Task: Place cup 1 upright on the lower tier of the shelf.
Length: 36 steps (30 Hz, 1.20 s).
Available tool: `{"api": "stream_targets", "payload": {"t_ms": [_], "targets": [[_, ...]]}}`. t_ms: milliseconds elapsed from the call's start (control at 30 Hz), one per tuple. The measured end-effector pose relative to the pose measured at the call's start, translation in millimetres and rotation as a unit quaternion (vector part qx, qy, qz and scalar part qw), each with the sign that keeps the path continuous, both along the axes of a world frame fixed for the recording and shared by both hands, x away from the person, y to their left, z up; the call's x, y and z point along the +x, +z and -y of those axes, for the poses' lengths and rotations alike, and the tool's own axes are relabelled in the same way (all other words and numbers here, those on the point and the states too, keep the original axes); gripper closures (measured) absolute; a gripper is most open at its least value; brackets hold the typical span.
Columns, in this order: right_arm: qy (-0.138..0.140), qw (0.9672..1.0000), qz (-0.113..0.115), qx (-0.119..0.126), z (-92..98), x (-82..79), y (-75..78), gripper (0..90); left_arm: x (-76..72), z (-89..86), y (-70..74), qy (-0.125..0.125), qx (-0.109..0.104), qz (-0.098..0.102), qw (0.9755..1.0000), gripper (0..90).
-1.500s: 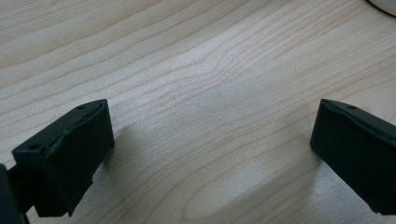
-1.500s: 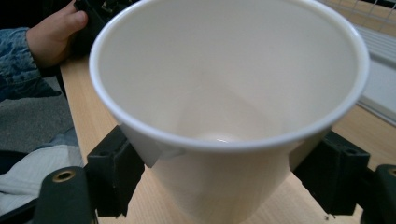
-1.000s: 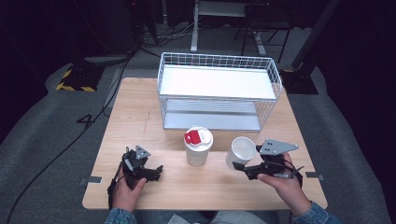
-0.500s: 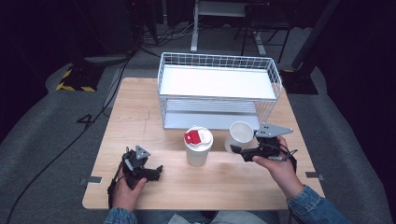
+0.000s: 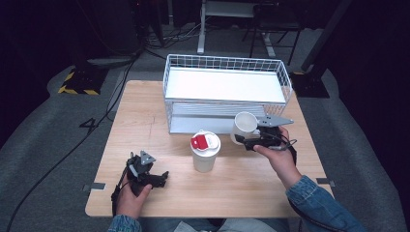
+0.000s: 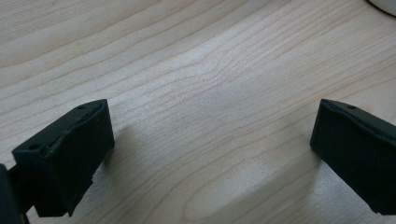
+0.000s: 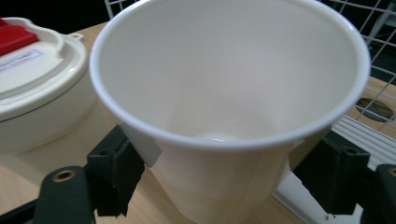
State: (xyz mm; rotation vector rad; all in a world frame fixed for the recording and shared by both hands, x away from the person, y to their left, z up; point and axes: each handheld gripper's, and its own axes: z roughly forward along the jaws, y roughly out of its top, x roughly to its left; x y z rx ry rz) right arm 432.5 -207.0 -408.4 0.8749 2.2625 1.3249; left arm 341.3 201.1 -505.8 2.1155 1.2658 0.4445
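The right tool (image 5: pixel 241 140) is pinching a white paper cup (image 5: pixel 243 126), its two black jaws pressed against opposite sides of the cup's wall below the rim, as the right gripper view shows close up, where the cup (image 7: pixel 229 107) stands open and empty between the jaws. In the high view the cup is held off the tabletop (image 5: pixel 145 121), slightly tilted, just in front of the lower shelf of the white wire rack (image 5: pixel 227 87) and near that rack's right half. To the cup's left, near but apart from it, a lidded cream-coloured cup (image 5: pixel 205 152) stands upright on the tabletop, with a red label on its lid (the same lid (image 7: pixel 32 65) fills the left edge of the right gripper view). The person's right hand (image 5: pixel 275 154) grips the tool from behind, with a denim sleeve trailing toward the bottom right corner. The left tool (image 5: pixel 162 176) rests low at the front left of the tabletop, well apart from both cups, held in the left hand (image 5: pixel 130 193). Its jaws are spread wide with nothing between them; the left gripper view shows bare wood grain (image 6: pixel 210 93) between the two black pads.
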Motion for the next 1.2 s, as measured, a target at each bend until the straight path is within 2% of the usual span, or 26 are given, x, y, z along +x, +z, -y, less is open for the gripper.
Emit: {"api": "stream_targets", "payload": {"t_ms": [133, 300, 500, 600, 900, 1200], "targets": [[-0.014, 0.9998, 0.01, 0.001, -2.3, 11.0, -4.1, 22.5, 0.0, 0.0, 0.0, 0.0, 0.0, 0.0, 1.0, 0.1], [-0.035, 0.9991, 0.02, -0.014, -8.6, 27.1, -11.2, 22.5, 0.0, 0.0, 0.0, 0.0, 0.0, 0.0, 1.0, 0.1], [-0.048, 0.9984, 0.023, -0.017, -13.9, 38.6, -18.0, 22.5, 0.0, 0.0, 0.0, 0.0, 0.0, 0.0, 1.0, 0.1], [-0.059, 0.9974, 0.032, -0.027, -15.5, 44.7, -22.4, 22.5, 0.0, 0.0, 0.0, 0.0, 0.0, 0.0, 1.0, 0.1], [-0.079, 0.9959, 0.041, -0.021, -17.4, 63.7, -36.4, 22.5, 0.0, 0.0, 0.0, 0.0, 0.0, 0.0, 1.0, 0.1], [-0.092, 0.9946, 0.043, -0.024, -20.5, 72.5, -49.3, 22.5, 0.0, 0.0, 0.0, 0.0, 0.0, 0.0, 1.0, 0.1]]}}
